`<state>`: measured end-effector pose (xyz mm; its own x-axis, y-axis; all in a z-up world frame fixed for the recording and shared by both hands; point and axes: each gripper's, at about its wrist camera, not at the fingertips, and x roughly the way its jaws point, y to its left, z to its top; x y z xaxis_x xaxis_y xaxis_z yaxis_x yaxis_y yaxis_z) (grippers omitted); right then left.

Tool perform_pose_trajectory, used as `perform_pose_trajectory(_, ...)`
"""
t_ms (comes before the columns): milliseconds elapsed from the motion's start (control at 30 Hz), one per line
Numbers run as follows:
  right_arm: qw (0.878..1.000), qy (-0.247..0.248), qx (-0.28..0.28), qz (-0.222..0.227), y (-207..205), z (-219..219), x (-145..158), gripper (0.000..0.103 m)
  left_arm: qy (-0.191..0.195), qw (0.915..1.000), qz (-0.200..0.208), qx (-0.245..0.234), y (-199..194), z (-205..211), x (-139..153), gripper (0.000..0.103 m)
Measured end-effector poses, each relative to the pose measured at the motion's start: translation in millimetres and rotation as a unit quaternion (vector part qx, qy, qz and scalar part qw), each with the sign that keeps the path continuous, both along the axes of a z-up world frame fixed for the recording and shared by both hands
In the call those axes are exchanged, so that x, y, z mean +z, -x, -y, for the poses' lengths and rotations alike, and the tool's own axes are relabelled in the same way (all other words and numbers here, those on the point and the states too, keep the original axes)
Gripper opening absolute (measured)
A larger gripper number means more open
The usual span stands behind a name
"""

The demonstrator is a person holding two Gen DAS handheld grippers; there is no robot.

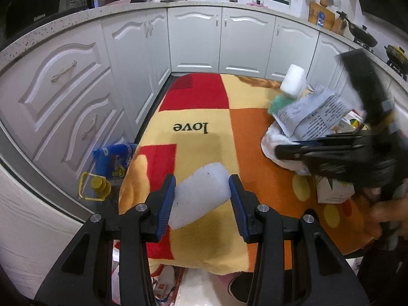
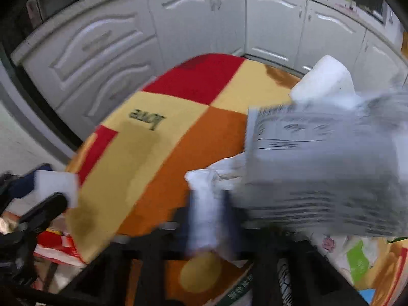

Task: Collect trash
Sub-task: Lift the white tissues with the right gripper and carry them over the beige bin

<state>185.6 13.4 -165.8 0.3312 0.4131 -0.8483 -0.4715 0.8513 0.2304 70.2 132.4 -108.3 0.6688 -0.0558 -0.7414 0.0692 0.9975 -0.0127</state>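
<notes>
While its two blue pads press against the sides of a white foam block (image 1: 201,193), the left gripper (image 1: 202,199) holds that block clamped just above the patchwork cloth (image 1: 199,107), which is red, yellow and orange and carries the word "love". The block sits tilted between the pads, its far end higher than its near end. To the left of the cloth, low against the white cabinets (image 1: 193,38), stand a blue packet (image 1: 114,158) and a bottle with a yellow cap (image 1: 98,185).

The right gripper (image 2: 211,219) is blurred in its own camera, yet its fingers appear closed on the bunched edge of a white plastic bag (image 2: 216,176). The left camera shows the same gripper from the side, its fingers lying together at the bag's rim. The bag rests on the orange part of the cloth, on the right side. A printed grey paper wrapper (image 2: 318,173) sticks out of it, and a second white foam block (image 2: 326,81) stands behind the wrapper at the far side of the pile. A small carton (image 1: 331,191) lies near the bag on the cloth.
</notes>
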Motion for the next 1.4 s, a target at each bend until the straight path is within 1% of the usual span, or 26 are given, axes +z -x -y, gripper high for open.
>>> perform_pose_trajectory(67, 0.999, -0.051, 0.003, -0.005, 6.3, 13.1, 11.7, 0.011, 0.003, 1.0000, 0.003, -0.002, 0.0, 2.5, 2.2, 0.041)
perform_pose_trajectory(100, 0.996, -0.085, 0.008, -0.009, 13.0, 21.4, 22.2, 0.011, 0.004, 1.0000, 0.004, -0.003, -0.6, 4.1, 3.7, 0.041)
perform_pose_trajectory(233, 0.990, -0.143, 0.024, -0.001, 36.8, 41.9, 51.7, 0.010, 0.008, 0.9999, 0.010, -0.009, -1.9, 13.6, 10.9, 0.041)
perform_pose_trajectory(333, 0.985, -0.173, 0.018, 0.008, 51.3, 63.2, 69.6, 0.010, 0.014, 0.9996, 0.018, -0.019, -2.5, 25.1, 19.3, 0.041)
perform_pose_trajectory(400, 0.985, -0.172, 0.004, 0.027, 60.3, 79.1, 79.0, 0.010, 0.019, 0.9992, 0.023, -0.026, -3.1, 32.7, 25.1, 0.041)
perform_pose_trajectory(500, 0.983, -0.175, -0.022, 0.039, 68.7, 98.4, 87.0, 0.011, 0.025, 0.9984, 0.031, -0.039, -2.9, 49.9, 35.3, 0.041)
perform_pose_trajectory(567, 0.983, -0.169, -0.040, 0.053, 70.9, 115.2, 90.6, 0.010, 0.027, 0.9978, 0.037, -0.049, -3.3, 64.1, 42.0, 0.041)
perform_pose_trajectory(833, 0.977, -0.170, -0.098, 0.084, 87.1, 180.3, 109.3, 0.010, 0.034, 0.9935, 0.049, -0.097, -4.0, 120.5, 66.2, 0.041)
perform_pose_trajectory(967, 0.973, -0.166, -0.128, 0.101, 95.3, 212.4, 117.0, 0.010, 0.022, 0.9905, 0.054, -0.125, -3.6, 156.5, 75.3, 0.041)
perform_pose_trajectory(1133, 0.964, -0.162, -0.176, 0.116, 105.4, 265.1, 124.4, 0.010, 0.011, 0.9852, 0.056, -0.162, -3.7, 204.4, 82.5, 0.041)
perform_pose_trajectory(1300, 0.956, -0.139, -0.222, 0.133, 117.7, 310.1, 127.2, 0.010, 0.004, 0.9799, 0.053, -0.193, -7.7, 248.2, 83.5, 0.041)
perform_pose_trajectory(1400, 0.950, -0.134, -0.249, 0.134, 122.0, 337.2, 125.0, 0.010, 0.005, 0.9765, 0.044, -0.211, -11.5, 276.9, 83.4, 0.041)
